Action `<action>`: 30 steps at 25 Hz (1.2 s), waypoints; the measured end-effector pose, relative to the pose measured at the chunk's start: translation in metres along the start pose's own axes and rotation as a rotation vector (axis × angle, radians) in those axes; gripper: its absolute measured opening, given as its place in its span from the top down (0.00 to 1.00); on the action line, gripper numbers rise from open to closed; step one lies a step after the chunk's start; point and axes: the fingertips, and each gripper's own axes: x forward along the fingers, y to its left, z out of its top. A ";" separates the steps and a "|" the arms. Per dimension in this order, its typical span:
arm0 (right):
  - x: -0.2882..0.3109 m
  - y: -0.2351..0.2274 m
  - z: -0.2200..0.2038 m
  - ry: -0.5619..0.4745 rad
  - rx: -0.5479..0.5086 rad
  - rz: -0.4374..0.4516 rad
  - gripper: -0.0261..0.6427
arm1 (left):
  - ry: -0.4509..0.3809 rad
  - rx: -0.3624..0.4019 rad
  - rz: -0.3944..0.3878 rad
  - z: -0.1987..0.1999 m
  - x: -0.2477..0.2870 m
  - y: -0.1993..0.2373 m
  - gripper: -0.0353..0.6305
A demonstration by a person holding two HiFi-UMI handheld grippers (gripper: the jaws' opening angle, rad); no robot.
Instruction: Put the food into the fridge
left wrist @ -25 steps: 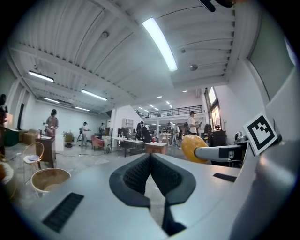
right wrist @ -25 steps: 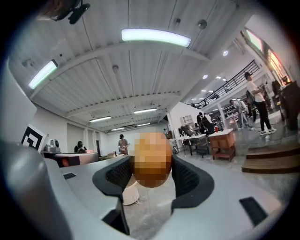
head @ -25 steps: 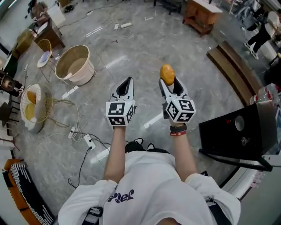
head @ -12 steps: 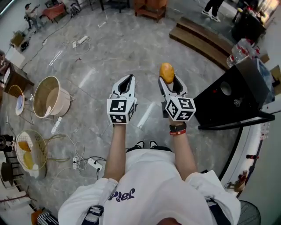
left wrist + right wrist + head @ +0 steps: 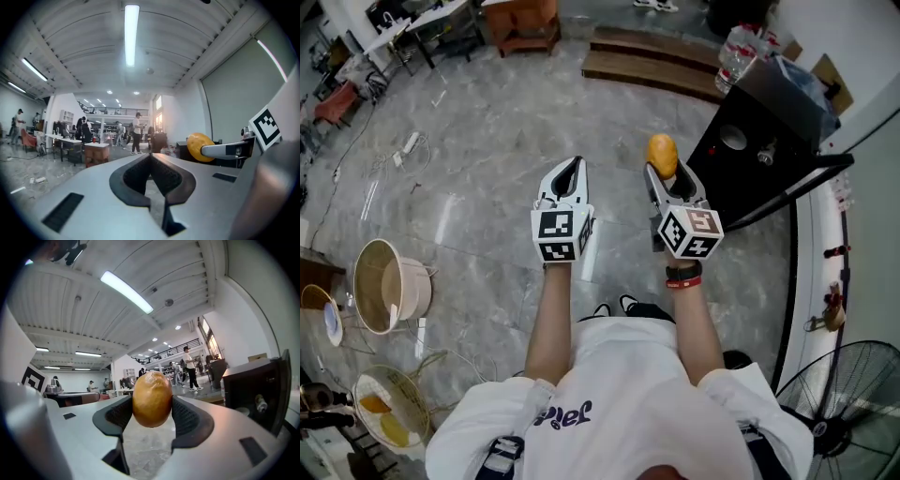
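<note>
Head view: the person stands on a grey marble floor (image 5: 487,141) with both arms out in front. The right gripper (image 5: 664,176) grips a golden-brown oval food item (image 5: 662,155) at its jaw tips, held up in the air. Just to the right of it stands a black box-shaped appliance (image 5: 750,159). The left gripper (image 5: 573,165) is beside the right one, apart from it, with its jaws together. A beige bucket (image 5: 389,286) sits on the floor far to the left, and a fan (image 5: 853,412) shows at the lower right.

Left gripper view: the jaws are closed with nothing between them. The oval food item shows at the right, clamped at the tip of the other gripper.

Right gripper view: the two dark ribbed pads (image 5: 185,418) press on either side of the oval food item, which stands upright between them. The black appliance is at the right edge.
</note>
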 end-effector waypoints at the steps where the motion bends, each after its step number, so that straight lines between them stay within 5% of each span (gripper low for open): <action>1: -0.009 -0.009 0.001 -0.007 0.001 -0.035 0.55 | 0.004 0.002 -0.038 -0.002 0.005 -0.010 0.92; 16: -0.165 -0.097 -0.007 -0.102 0.054 -0.457 0.55 | 0.018 0.054 -0.498 -0.012 0.007 -0.182 0.92; 30: -0.214 -0.171 -0.017 -0.110 0.045 -0.650 0.55 | 0.016 0.103 -0.628 -0.020 0.043 -0.254 0.92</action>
